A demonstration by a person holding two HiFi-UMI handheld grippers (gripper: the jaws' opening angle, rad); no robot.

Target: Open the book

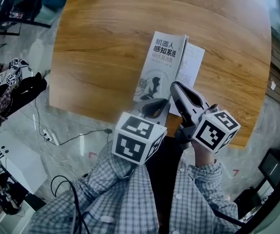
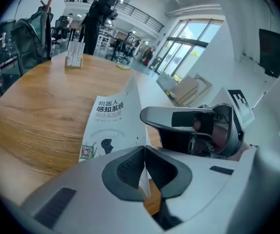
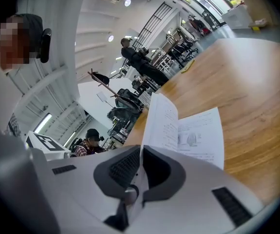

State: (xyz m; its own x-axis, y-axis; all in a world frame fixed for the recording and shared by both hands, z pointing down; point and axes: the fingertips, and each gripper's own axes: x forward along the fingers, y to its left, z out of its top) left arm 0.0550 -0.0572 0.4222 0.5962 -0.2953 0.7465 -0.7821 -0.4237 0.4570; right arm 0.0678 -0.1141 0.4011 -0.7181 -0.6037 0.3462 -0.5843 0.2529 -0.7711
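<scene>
Counter (image 1: 101, 43): wood, rounded edge. Book (image 1: 161, 57) lies on it close to the person's side. It's a thin paperback, partly open, w/ white inside showing at its right.

Left claw (image 2: 144, 167) is pinched closed on the near edge of the cover (image 2: 110, 126), which is lifted & curving. Right claw (image 3: 140, 168) is likewise closed, nipping a page (image 3: 161, 118) that stands upright.

Handling, my read: light & floppy. Glossy cover prob. slick. Paper tears easily, esp. a single page. Best hold = outer edge near a corner, away from the spine, w/ a light pinch. Swing it in an arc about the spine. Don't pull straight, or the book will likely slide on the counter.
</scene>
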